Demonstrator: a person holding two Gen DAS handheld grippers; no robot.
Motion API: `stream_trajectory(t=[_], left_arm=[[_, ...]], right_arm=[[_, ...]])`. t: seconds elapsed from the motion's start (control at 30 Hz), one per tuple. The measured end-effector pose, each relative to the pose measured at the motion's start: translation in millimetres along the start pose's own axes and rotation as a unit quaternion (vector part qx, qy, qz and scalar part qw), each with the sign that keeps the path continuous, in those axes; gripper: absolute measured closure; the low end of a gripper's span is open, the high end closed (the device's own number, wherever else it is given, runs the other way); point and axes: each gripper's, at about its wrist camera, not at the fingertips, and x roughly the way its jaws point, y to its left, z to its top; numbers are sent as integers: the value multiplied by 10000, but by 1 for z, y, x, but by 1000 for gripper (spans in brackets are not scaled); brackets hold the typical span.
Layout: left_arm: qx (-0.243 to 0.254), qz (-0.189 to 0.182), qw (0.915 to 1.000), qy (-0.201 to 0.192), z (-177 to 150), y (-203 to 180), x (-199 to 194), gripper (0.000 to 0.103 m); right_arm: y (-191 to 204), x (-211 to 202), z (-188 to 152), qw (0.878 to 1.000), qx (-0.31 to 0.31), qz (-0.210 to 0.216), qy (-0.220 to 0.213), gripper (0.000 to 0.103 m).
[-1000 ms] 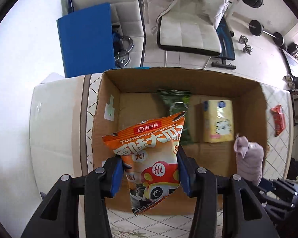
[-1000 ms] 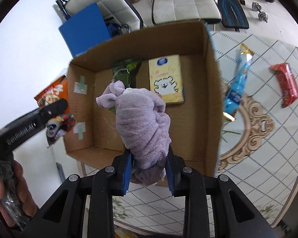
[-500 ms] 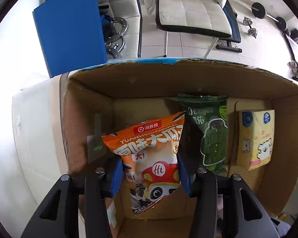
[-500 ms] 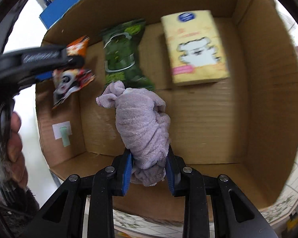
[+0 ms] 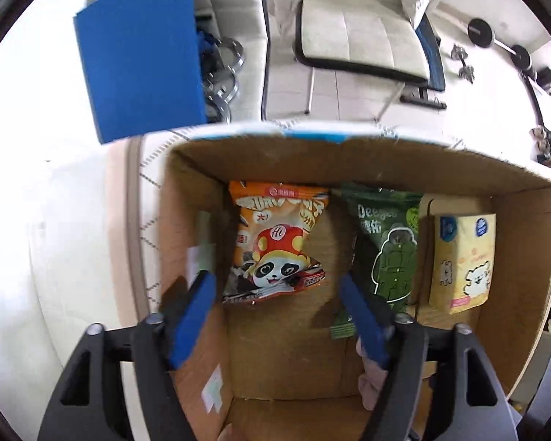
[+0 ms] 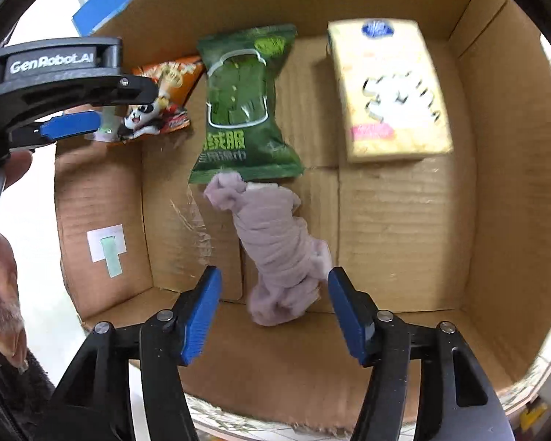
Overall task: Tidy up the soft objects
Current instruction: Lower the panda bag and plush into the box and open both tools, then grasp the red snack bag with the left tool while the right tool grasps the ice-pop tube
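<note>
Now both released: my left gripper wide, orange panda snack bag lying in the brown cardboard box. My right gripper wide too, lilac rolled cloth dropped inside. Two soft items stowed.

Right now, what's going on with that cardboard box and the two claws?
A person is packing soft items into a cardboard box with two handheld claws. Both are open and hold nothing: the left claw hangs over an orange snack bag, and the right claw sits over a purple cloth bundle. Both items lie on the box floor, alongside a green packet and a yellow tissue pack.
</note>
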Motion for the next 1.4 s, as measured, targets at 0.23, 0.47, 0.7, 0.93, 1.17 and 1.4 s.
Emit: stream_trajectory(t=[0.23,0.47,0.7,0.93,1.17,1.4], left_arm=[[-183,30,9981,-585,-34,6,-48,6],[-261,59,9941,-1049,-88,-3,-83,5],[-351,49,9922,-1199,-130,-24,-105,5],[-291,-5,9897,-1399,-139,-69,-135,6],[312,-46,9906,-1327,-109,-184,-135,5],[708,-247,9955,-586,-51,-328,-68,5]], right_arm=[[-11,-33,-5,9978,-302,-444,-400,7],[-29,-85,-17,9912,-591,-865,-807,6],[-45,-126,-43,9885,-821,-766,-1009,6],[-91,-156,-53,9923,-644,-326,-1008,6],[-236,-189,-27,9909,291,-652,-1145,6],[-383,-191,9,9817,1155,-1030,-1112,6]])
